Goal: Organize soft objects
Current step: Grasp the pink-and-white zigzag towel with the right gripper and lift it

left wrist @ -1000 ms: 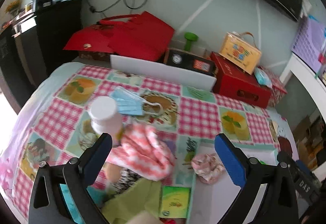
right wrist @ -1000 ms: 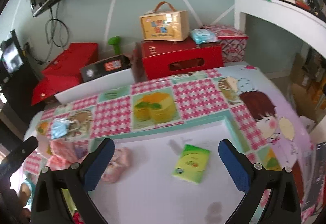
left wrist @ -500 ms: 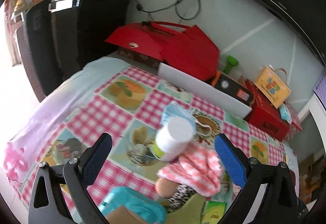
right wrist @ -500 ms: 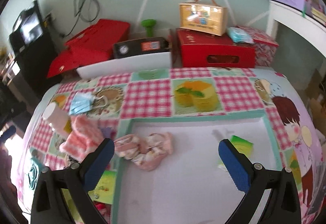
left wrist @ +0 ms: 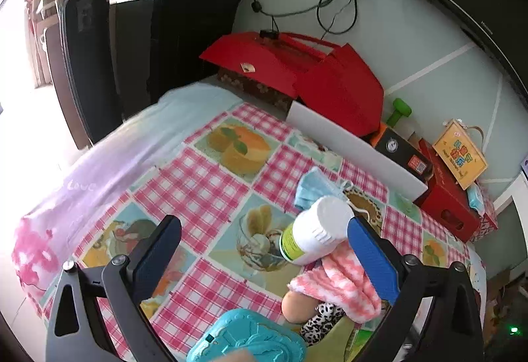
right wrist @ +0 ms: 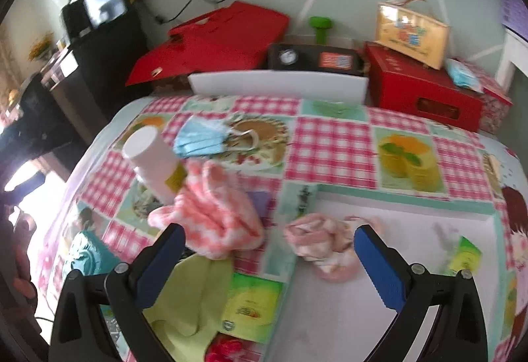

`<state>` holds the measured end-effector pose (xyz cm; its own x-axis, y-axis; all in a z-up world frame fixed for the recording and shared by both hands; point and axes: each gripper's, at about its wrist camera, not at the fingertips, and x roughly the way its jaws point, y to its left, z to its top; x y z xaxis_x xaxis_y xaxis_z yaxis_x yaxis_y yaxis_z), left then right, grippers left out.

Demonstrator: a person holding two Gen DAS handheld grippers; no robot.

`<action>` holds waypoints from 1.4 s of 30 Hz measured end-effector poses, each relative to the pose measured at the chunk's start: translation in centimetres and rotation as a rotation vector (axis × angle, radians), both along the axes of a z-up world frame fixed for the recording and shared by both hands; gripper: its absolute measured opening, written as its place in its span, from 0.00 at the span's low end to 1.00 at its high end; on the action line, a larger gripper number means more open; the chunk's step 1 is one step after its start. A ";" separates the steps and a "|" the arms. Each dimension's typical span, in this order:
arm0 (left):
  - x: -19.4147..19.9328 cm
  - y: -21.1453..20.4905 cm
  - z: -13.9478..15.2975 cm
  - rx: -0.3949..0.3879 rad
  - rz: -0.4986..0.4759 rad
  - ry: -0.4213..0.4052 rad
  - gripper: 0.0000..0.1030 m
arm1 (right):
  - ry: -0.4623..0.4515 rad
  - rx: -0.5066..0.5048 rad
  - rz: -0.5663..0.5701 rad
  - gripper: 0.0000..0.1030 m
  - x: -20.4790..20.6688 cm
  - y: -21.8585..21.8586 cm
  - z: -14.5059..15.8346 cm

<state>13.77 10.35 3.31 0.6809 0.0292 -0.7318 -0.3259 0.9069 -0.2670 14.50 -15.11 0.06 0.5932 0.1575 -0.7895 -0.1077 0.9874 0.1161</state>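
Note:
A pink checked fluffy cloth (right wrist: 211, 213) lies bunched on the tablecloth, also in the left wrist view (left wrist: 340, 286). A pale pink crumpled cloth (right wrist: 323, 240) lies at the left edge of the white mat (right wrist: 412, 230). A yellow-green cloth (right wrist: 188, 296) and a leopard-print soft piece (left wrist: 316, 319) lie near the front. A blue face mask (right wrist: 201, 137) lies further back. My right gripper (right wrist: 264, 259) is open above and between the two pink cloths. My left gripper (left wrist: 260, 250) is open and empty above the tablecloth, left of the pile.
A white bottle (right wrist: 155, 161) with a green label stands tilted beside the pink checked cloth. A teal plastic piece (left wrist: 247, 342), green packets (right wrist: 254, 306) (right wrist: 465, 253), red boxes (right wrist: 422, 88) and a white board (right wrist: 280, 86) are around. A black cabinet (left wrist: 148, 32) stands left.
The left gripper swung left and back, so the pile now sits at its right. The right gripper swung left, from the white mat toward the pink cloths. Both stayed open.

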 end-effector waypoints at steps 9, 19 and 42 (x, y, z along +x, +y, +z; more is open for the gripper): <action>1.6 -1.0 -2.2 0.016 -0.080 0.192 0.98 | 0.071 -0.028 0.135 0.96 1.5 3.6 -2.4; 2.1 -1.3 -3.4 0.040 -0.099 0.266 0.98 | 0.126 -0.026 0.154 0.75 3.5 4.9 -4.7; 2.3 -4.2 -2.8 0.004 -0.199 0.169 0.98 | 0.099 0.153 0.101 0.10 2.9 1.2 -2.6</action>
<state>16.08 6.16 0.56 0.5418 -0.0898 -0.8357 -0.1808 0.9585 -0.2202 17.37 -13.96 -2.52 0.4889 0.3347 -0.8056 -0.1854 0.9422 0.2790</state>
